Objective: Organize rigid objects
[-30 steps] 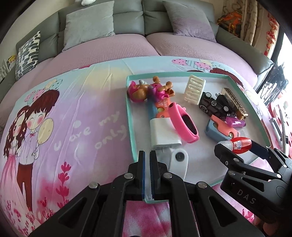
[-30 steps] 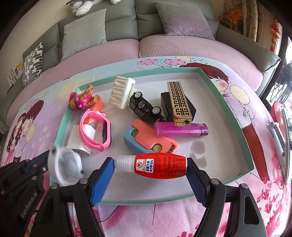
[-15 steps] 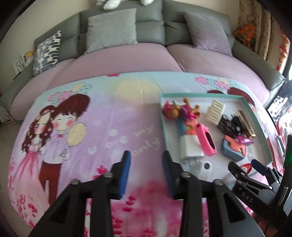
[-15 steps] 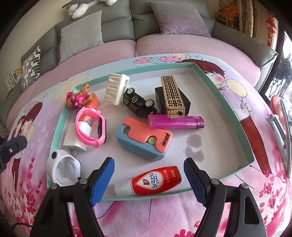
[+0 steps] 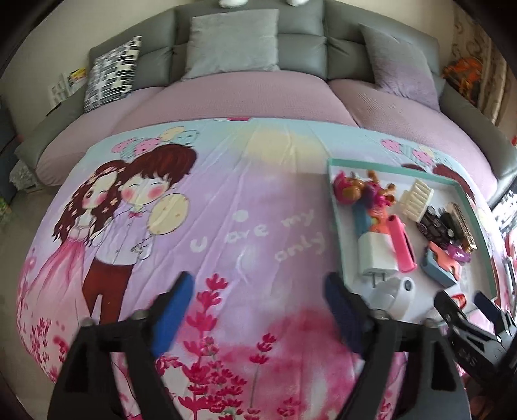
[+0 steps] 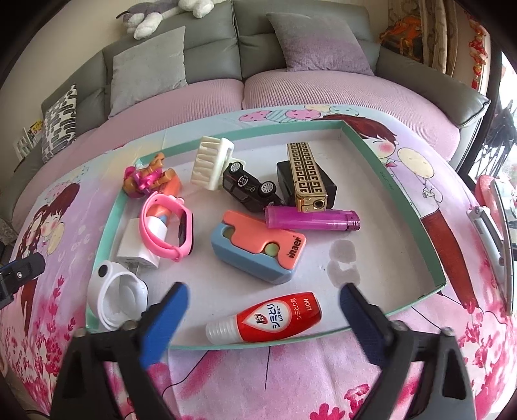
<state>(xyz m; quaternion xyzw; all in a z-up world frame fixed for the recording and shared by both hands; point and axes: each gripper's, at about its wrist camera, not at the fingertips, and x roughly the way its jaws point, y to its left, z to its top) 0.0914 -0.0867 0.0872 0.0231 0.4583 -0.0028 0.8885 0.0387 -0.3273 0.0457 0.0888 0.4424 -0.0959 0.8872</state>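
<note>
Red stain-remover bottle (image 6: 269, 318) lies free in the tray (image 6: 400, 194), between my right claw (image 6: 263, 310), jaws just spread wide. Left claw (image 5: 258, 300), just opened, empty, its finger partly hiding the white holder (image 5: 392, 292).

1. In the left wrist view the red bottle (image 5: 458, 299) shows only a sliver behind the right claw (image 5: 462, 300).
2. The left claw (image 5: 258, 302) has motion-blurred fingers (image 5: 176, 302).
3. The charger (image 6: 137, 250) lies partly under the pink band (image 6: 166, 227).
4. The plush toy (image 6: 168, 14) is cut off by the top edge.
5. The black box (image 6: 331, 190) is mostly covered by the gold lighter (image 6: 305, 176).
</note>
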